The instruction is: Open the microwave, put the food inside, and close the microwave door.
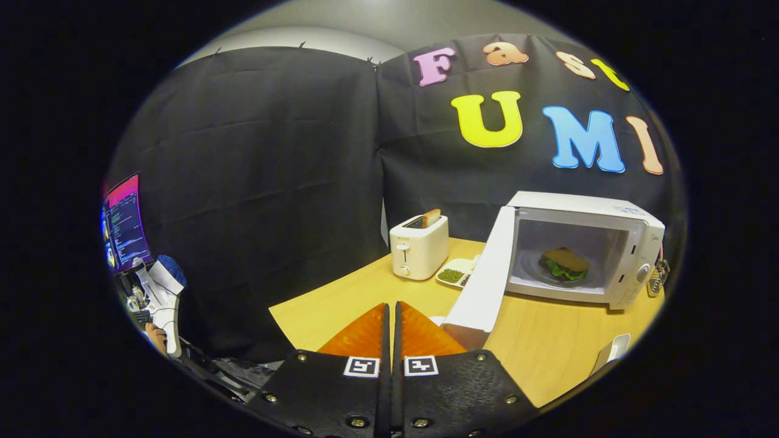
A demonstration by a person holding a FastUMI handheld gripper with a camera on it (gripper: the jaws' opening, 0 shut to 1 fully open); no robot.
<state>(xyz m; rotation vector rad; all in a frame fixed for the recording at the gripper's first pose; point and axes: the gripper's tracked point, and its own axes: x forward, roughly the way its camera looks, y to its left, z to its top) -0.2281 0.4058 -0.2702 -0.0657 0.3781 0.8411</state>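
Here the tool point(391, 313) was clenched, its two fingers pressed together with nothing between them, held above the near edge of the wooden counter point(548, 347). The microwave point(584, 246) stood at about two o'clock from the fingertips, beyond them, with its door point(484, 274) swung wide open toward the tool. The food, a sandwich point(565, 263) with green lettuce, lay inside the cavity on a plate. A white toaster point(419, 246) holding a slice of bread stood at twelve o'clock, and a small dish of green beans point(453, 275) lay between toaster and door.
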